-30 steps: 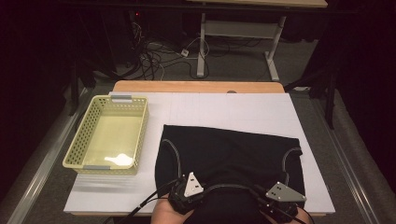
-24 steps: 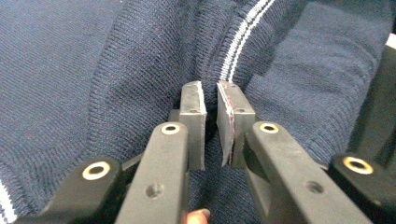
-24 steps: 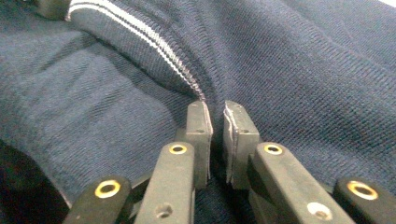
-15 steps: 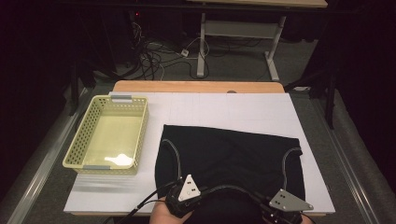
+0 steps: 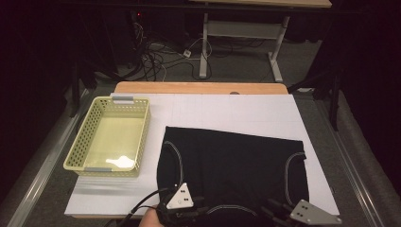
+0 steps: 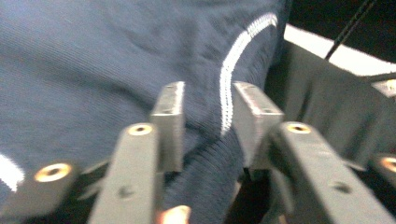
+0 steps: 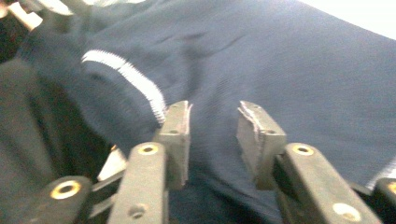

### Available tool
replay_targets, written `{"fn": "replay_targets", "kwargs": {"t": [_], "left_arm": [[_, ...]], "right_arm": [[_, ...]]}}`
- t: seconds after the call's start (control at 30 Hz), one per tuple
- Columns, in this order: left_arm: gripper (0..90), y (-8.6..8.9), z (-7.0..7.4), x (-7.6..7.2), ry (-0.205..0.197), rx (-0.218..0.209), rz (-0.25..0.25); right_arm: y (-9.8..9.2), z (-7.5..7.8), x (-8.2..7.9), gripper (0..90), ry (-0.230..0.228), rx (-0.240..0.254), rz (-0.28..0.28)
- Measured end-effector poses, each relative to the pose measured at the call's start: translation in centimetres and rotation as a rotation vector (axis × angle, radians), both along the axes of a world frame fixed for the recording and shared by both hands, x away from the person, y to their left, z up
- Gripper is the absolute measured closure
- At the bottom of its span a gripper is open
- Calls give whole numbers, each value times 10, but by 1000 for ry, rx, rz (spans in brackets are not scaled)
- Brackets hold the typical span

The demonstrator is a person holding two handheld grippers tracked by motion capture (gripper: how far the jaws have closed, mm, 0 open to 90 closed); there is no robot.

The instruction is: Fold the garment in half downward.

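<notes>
Basket: a pale yellow perforated plastic basket [image 5: 108, 139] with grey handle clips sits on the left part of the white-covered desk [image 5: 236, 111]; nothing lies in it, only a bright glare on its floor.
Garment: a dark navy knitted garment with white stitched seams [image 5: 231, 163] lies spread flat on the desk, just right of the basket, its near hem at the desk's front edge.
Left claw: the left claw [image 6: 208, 123] sits at the near left of the garment in the high view [image 5: 182, 208]; in the left gripper view its jaws stand narrowly apart with a fold of the fabric and a white seam between them, the pads not clearly pressing. The jaws have just been opening.
Right claw: the right claw [image 7: 212, 135] is at the near right hem in the high view [image 5: 302, 213]; its jaws stand partly apart over the fabric, cloth between them, no pinch visible. These too have just been opening.
Change: compared with half a second ago, the basket and garment lie as before.
</notes>
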State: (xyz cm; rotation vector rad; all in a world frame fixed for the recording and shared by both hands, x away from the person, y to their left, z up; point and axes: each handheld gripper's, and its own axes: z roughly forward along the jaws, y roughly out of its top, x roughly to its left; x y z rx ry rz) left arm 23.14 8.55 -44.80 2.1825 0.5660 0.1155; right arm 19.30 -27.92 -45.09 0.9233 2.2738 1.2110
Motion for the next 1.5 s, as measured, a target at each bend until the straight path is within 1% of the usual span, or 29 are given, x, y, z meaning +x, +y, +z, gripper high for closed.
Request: {"fn": "replay_targets", "kwargs": {"t": [0.07, 0.1, 0.13, 0.17, 0.2, 0.27, 0.3, 0.33, 0.37, 0.4, 0.47, 0.5, 0.53, 0.57, 0.6, 0.67, 0.73, 0.8, 0.87, 0.93, 1.0, 1.03, 1.13, 1.27, 1.33, 1.37, 1.43, 1.47, 1.5], "left_arm": [[544, 12, 4, 6, -11, -17, 59], [536, 19, 4, 10, -11, -23, 97], [525, 26, 4, 14, -10, -23, 136], [510, 33, 2, 18, -7, -11, 172], [488, 39, -2, 22, -1, 10, 207], [448, 48, -13, 25, 6, 47, 256], [441, 51, -20, 27, 24, 43, 271], [438, 54, -25, 27, 47, 18, 278], [446, 55, -29, 27, 63, 0, 275], [464, 54, -30, 28, 68, 6, 263], [493, 51, -31, 27, 50, 31, 252], [516, 51, -32, 27, 55, 35, 250], [547, 50, -34, 27, 58, 34, 248], [569, 49, -36, 26, 51, 33, 247], [599, 49, -36, 25, 47, 33, 242], [663, 48, -36, 26, 53, 30, 233], [721, 48, -35, 25, 59, 27, 235], [745, 49, -32, 25, 63, 29, 231], [751, 53, -28, 24, 62, 17, 231], [751, 59, -22, 20, 47, 8, 232], [751, 65, -19, 17, 38, 5, 234], [750, 67, -18, 16, 42, 5, 231], [749, 68, -18, 16, 56, 15, 225], [747, 66, -17, 16, 54, 30, 213], [742, 65, -17, 19, 70, 23, 202], [736, 64, -18, 20, 74, 27, 197], [709, 62, -20, 23, 82, 32, 192], [677, 63, -21, 25, 83, 25, 191], [640, 63, -21, 26, 80, 13, 195]], "right_arm": [[-13, 4, 2, 629, -17, 21, -58], [-20, 5, 4, 628, -22, 28, -95], [-28, 4, 6, 630, -27, 26, -134], [-35, 2, 9, 627, -20, 32, -168], [-41, -1, 12, 618, -9, 37, -200], [-50, -8, 19, 586, 10, 23, -254], [-54, -12, 22, 566, 24, 16, -277], [-56, -15, 25, 551, 35, 12, -301], [-59, -18, 27, 545, 45, 6, -313], [-61, -20, 29, 544, 54, 3, -320], [-63, -24, 30, 538, 68, -8, -335], [-63, -26, 31, 534, 74, -8, -336], [-64, -27, 31, 535, 80, 3, -338], [-65, -27, 31, 542, 86, 10, -339], [-65, -27, 31, 550, 85, 8, -336], [-63, -28, 31, 572, 92, 10, -330], [-63, -30, 31, 592, 102, 27, -319], [-63, -30, 31, 625, 106, 31, -310], [-62, -30, 30, 721, 105, 26, -286], [-60, -29, 28, 790, 90, 7, -273], [-58, -27, 28, 844, 72, -18, -267], [-58, -26, 27, 854, 66, -24, -268], [-61, -24, 26, 865, 56, -23, -273], [-66, -19, 21, 867, 38, -11, -276], [-68, -16, 16, 868, 32, -6, -274], [-68, -15, 14, 867, 29, -6, -273], [-68, -16, 12, 860, 27, -18, -276], [-68, -18, 12, 841, 35, -17, -278], [-68, -20, 13, 801, 40, -19, -277]]}}
